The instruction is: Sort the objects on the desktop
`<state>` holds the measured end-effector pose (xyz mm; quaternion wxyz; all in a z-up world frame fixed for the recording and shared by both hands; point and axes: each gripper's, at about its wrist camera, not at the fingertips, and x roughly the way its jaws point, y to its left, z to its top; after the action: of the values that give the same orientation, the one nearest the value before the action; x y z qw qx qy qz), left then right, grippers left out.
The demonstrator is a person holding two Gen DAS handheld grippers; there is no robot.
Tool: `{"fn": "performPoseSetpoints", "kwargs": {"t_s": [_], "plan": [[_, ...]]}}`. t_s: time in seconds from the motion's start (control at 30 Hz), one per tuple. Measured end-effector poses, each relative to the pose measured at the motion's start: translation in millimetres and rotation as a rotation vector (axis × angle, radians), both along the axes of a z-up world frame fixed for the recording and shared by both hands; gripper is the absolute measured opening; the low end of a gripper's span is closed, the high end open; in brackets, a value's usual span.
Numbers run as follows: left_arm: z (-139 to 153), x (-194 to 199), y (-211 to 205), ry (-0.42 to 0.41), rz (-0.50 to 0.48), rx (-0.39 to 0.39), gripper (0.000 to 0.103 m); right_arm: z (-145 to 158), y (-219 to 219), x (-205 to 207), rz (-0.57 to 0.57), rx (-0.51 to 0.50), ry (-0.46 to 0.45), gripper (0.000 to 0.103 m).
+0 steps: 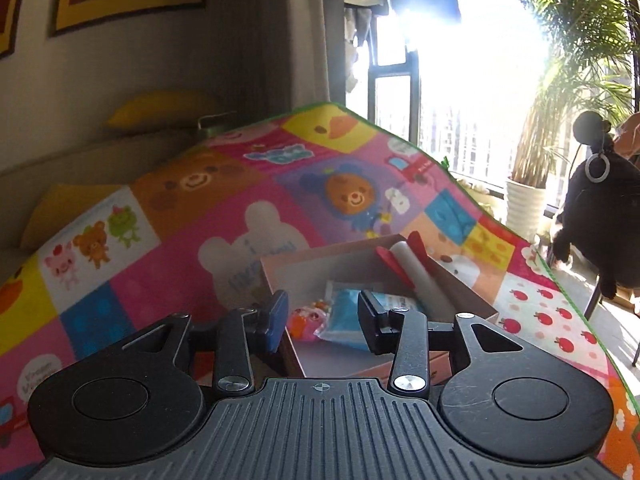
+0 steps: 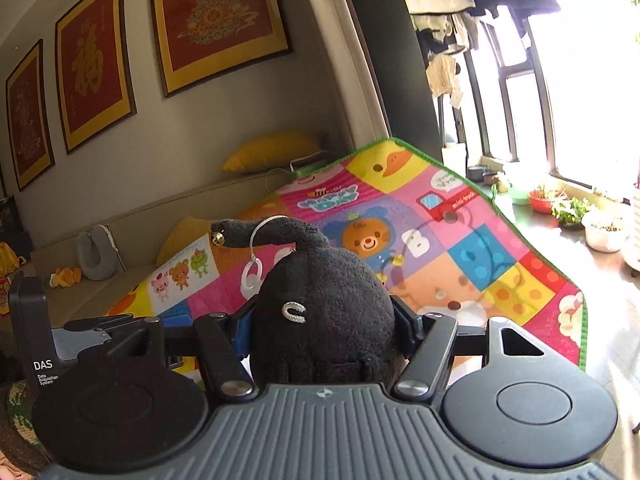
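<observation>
Fingers (image 2: 408, 326) of the right gripper (image 2: 324, 330) clamped a black plush toy (image 2: 324, 312); left gripper (image 1: 323, 320) gaped empty over the box (image 1: 460, 280). Soft fur could slip, missing it.

Your left gripper (image 1: 322, 322) points slightly downward, jaws parted with a clear gap, nothing pinched between the pads. Your right gripper (image 2: 326, 330) also tilts slightly down, jaws set wide and pressed against both sides of a black plush toy (image 2: 324, 320), holding it up.
</observation>
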<state>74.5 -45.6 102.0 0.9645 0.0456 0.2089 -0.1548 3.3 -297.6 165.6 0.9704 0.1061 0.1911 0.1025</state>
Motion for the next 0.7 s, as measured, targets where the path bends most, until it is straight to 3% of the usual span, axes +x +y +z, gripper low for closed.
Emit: {"fn": "performPoseSetpoints", "kwargs": {"t_s": [0.1, 0.17, 0.23, 0.4, 0.57, 0.7], "plan": [[-17, -6, 14, 0.034, 0.023, -0.016, 0.056, -17, 11, 30, 0.039, 0.047, 0.064, 0.065], [-23, -7, 29, 0.058, 0.053, -0.032, 0.058, -27, 23, 53, 0.071, 0.095, 0.11, 0.065], [-24, -6, 45, 0.059, 0.091, -0.037, 0.069, -31, 38, 75, 0.104, 0.125, 0.13, 0.065], [-27, -20, 83, 0.072, 0.146, -0.071, 0.084, -38, 71, 119, 0.12, 0.107, 0.141, 0.07], [-44, -39, 101, 0.112, 0.146, -0.096, 0.092, -41, 79, 111, 0.11, 0.072, 0.15, 0.07], [-55, -47, 110, 0.127, 0.159, -0.118, 0.095, -46, 90, 87, 0.101, -0.05, 0.154, 0.07]]}}
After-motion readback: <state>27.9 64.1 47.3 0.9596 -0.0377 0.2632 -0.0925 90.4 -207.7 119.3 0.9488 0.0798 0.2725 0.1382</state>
